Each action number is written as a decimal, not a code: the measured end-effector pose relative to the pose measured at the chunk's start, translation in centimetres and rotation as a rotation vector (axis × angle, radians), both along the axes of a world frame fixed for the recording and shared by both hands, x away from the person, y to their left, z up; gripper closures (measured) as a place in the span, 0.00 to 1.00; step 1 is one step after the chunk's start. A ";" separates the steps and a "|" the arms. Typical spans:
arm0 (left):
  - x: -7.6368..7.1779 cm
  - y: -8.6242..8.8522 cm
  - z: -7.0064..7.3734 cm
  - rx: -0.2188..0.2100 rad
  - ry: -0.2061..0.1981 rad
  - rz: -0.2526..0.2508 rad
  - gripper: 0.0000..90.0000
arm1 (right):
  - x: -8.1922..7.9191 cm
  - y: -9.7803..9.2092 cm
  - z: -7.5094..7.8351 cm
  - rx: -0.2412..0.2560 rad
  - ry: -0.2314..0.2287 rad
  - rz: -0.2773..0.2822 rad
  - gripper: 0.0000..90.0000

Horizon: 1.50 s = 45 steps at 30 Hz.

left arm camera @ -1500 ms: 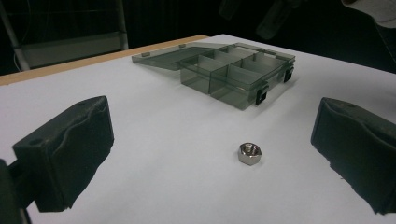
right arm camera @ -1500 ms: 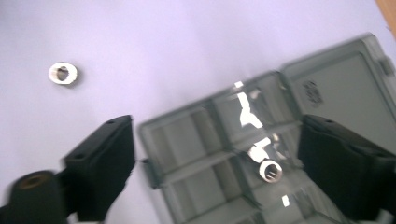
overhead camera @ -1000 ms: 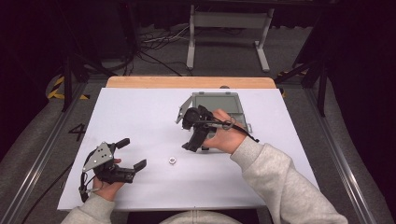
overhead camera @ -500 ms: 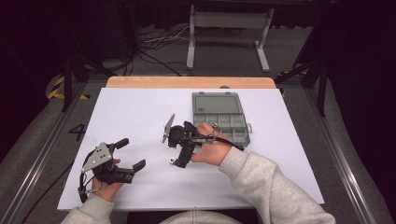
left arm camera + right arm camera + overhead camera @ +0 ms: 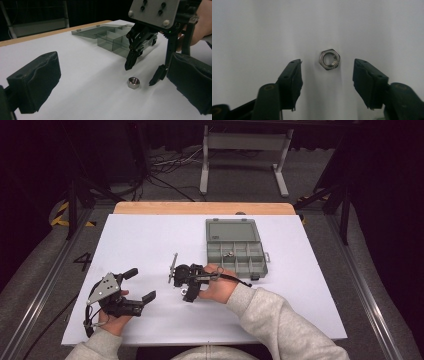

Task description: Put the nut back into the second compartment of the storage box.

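a small steel hex nut (image 5: 329,59) lies flat on the white table (image 5: 150,240), hole up, near the table's middle and well apart from the open grey compartment box (image 5: 236,249) at its 1 o'clock; it looks hard, stiff and smooth, light enough to skate or flip if nudged off centre, so i judge the best hold is across two opposite flats, pads low and square, squeezing evenly; a grip on the corners would likely let it twist out

the right gripper (image 5: 327,75) hangs over it with jaws spread wide, nothing between them; in the right gripper view the nut sits just ahead of the tips at 12 o'clock, roughly centred in the gap and apart from both pads, a touch nearer the left one; in the left gripper view the same gripper (image 5: 145,72) shows its tips poised just above the table, the nut (image 5: 133,82) below and between them, not yet touched; from the high view this gripper (image 5: 186,281) is just left of centre

the left gripper (image 5: 137,287) rests at the table's 8 o'clock, jaws wide and empty, well apart from the nut, which lies at its 2 o'clock
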<state>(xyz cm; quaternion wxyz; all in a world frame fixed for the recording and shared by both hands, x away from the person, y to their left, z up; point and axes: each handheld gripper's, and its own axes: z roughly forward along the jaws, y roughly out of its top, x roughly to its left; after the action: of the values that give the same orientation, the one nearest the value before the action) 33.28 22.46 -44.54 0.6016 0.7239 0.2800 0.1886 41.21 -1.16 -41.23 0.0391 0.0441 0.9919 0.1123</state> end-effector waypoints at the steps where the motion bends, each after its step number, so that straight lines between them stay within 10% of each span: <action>1: 0.0 0.0 0.0 -0.002 0.000 0.000 0.00 | 0.2 0.0 -0.2 -0.002 0.010 -0.005 0.55; 21: 0.0 0.0 0.0 -0.004 -0.001 0.001 0.00 | 0.7 0.5 -0.9 -0.002 0.041 -0.037 0.78; 45: 0.1 -0.1 0.0 -0.005 0.002 0.000 0.00 | 0.8 -2.7 7.0 0.090 -0.035 -0.069 0.78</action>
<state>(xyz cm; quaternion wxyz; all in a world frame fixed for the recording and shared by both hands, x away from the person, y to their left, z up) 33.41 22.31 -44.58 0.6031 0.7227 0.2809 0.1872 42.05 -3.84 -34.26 0.0583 0.0779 0.9829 0.1562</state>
